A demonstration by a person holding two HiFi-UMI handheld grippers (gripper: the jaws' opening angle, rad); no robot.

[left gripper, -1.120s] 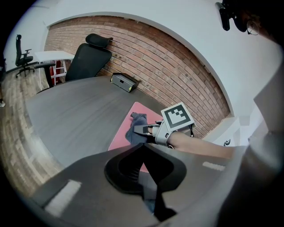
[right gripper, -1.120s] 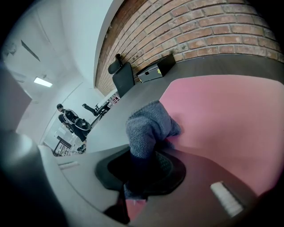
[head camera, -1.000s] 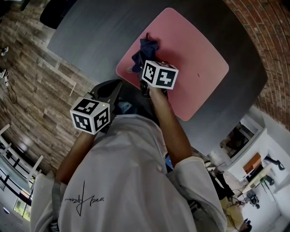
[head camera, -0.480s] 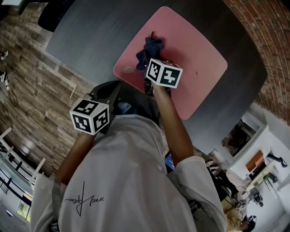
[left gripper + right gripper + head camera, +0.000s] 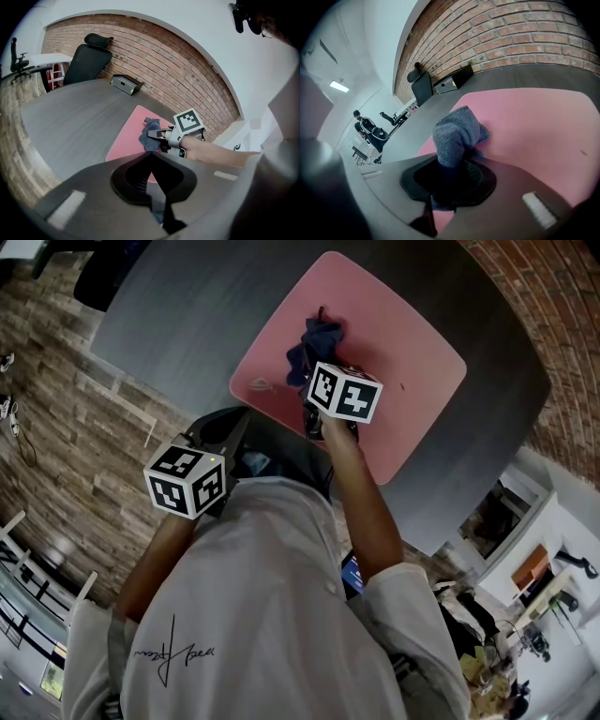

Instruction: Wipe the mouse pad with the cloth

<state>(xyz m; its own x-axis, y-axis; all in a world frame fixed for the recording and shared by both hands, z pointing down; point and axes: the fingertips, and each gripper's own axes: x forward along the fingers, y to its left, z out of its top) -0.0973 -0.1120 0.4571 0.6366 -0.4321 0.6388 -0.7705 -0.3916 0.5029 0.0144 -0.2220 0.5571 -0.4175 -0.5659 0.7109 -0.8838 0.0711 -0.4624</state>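
From the head view, the right gripper (image 5: 315, 371) reaches out over the pink mouse pad (image 5: 412, 343), which lies flat on the grey table (image 5: 187, 306). It holds the dark blue cloth (image 5: 314, 341), bunched into a wad and pressed down on the near-left part of the pad. That wad gives the gripper a thick cushion to rub with, so the pad meets fabric rather than hard fingertips. The left gripper (image 5: 230, 427) hangs back close to the person's body, beside the table edge and well clear of the pad, probably so it does not get in the way of the strokes. In the left gripper view its jaws are drawn together tip to tip with nothing between them. Beyond them the other gripper leans over the pad with the cloth at its front. In the right gripper view the jaws are clenched on the cloth. The knitted fabric bulges up and forward out of the grip, and its lower folds touch the pink surface. Most of the pad stretches bare ahead and to the right, so much of the wiping looks yet to be done.
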